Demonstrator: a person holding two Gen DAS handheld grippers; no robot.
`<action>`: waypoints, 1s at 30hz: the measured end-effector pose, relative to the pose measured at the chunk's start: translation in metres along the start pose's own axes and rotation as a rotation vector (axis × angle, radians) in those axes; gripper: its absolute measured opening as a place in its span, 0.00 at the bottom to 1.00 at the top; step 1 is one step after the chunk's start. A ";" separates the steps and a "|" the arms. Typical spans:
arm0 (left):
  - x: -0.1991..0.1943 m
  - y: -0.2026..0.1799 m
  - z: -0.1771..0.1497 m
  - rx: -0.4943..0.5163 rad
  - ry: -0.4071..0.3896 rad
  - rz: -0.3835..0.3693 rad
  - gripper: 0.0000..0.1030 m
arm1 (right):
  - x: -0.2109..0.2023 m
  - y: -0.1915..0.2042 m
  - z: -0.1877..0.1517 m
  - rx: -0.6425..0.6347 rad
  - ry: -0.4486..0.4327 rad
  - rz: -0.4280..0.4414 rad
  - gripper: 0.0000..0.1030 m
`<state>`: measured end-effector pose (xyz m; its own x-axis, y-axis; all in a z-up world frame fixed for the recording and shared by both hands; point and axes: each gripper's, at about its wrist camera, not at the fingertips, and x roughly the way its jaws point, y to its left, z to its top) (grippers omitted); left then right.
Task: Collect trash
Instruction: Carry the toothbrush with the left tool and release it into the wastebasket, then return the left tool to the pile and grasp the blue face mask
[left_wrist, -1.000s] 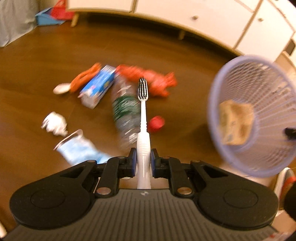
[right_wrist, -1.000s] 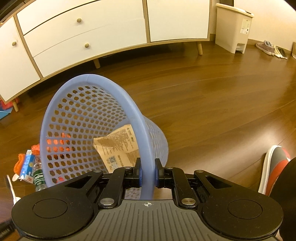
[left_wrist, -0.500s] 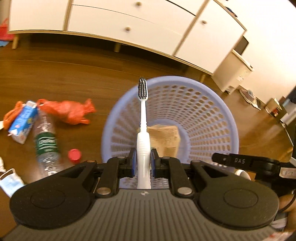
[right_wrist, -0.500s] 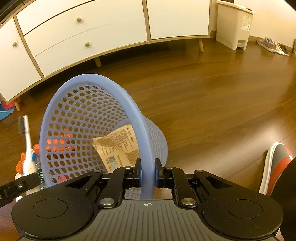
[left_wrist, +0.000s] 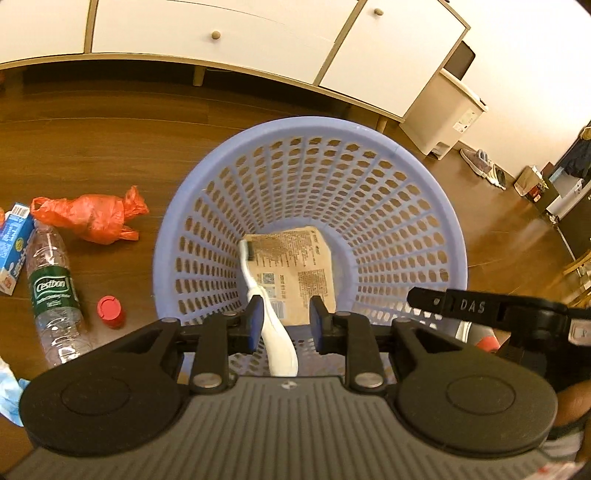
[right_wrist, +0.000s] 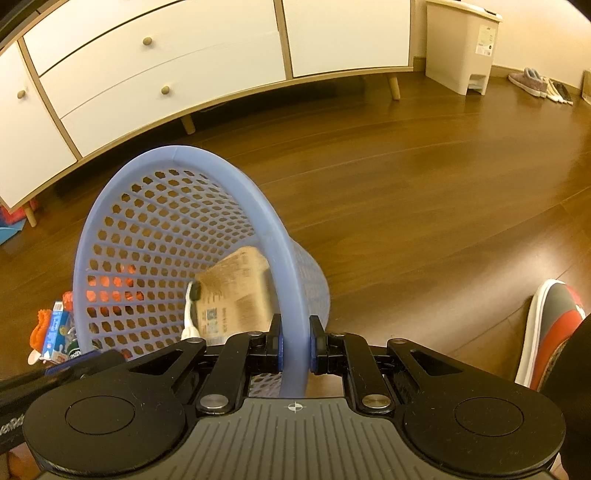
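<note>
A lilac mesh basket (left_wrist: 310, 123) is tipped toward me, and my right gripper (right_wrist: 294, 345) is shut on its near rim (right_wrist: 291, 295). Over the basket's mouth my left gripper (left_wrist: 286, 325) stands open. A white toothbrush (left_wrist: 258, 295) slants loose between its fingers, handle against the left pad, bristle head down inside the basket. The right wrist view shows the toothbrush (right_wrist: 190, 317) through the mesh next to a brown paper packet (right_wrist: 236, 288). That packet (left_wrist: 295, 266) lies on the basket's bottom.
On the wooden floor left of the basket lie an orange plastic bag (left_wrist: 92, 218), a clear bottle (left_wrist: 51, 291), a red cap (left_wrist: 109, 312), a blue carton (left_wrist: 14, 251) and a blue mask (left_wrist: 7, 391). A white cabinet (left_wrist: 221, 33) and pedal bin (left_wrist: 443, 114) stand behind. A shoe (right_wrist: 554, 325) is at right.
My left gripper carried the toothbrush from above the floor litter to over the basket, then opened. The toothbrush has tilted and dropped head first into the basket. The right gripper kept its hold.
</note>
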<state>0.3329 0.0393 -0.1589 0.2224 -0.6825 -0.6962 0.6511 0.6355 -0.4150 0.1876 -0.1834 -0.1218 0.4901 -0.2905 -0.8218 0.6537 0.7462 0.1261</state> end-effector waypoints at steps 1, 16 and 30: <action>-0.002 0.003 -0.002 -0.004 -0.001 0.008 0.21 | 0.000 0.000 -0.001 0.001 -0.002 -0.002 0.09; -0.050 0.051 -0.018 -0.075 -0.049 0.111 0.23 | -0.003 0.004 -0.001 0.000 -0.008 -0.014 0.09; -0.077 0.118 -0.064 -0.163 -0.036 0.300 0.38 | -0.006 0.013 -0.002 0.003 -0.026 -0.029 0.09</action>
<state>0.3459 0.1894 -0.1918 0.4138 -0.4671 -0.7814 0.4285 0.8572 -0.2854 0.1920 -0.1709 -0.1161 0.4861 -0.3276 -0.8102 0.6692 0.7358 0.1041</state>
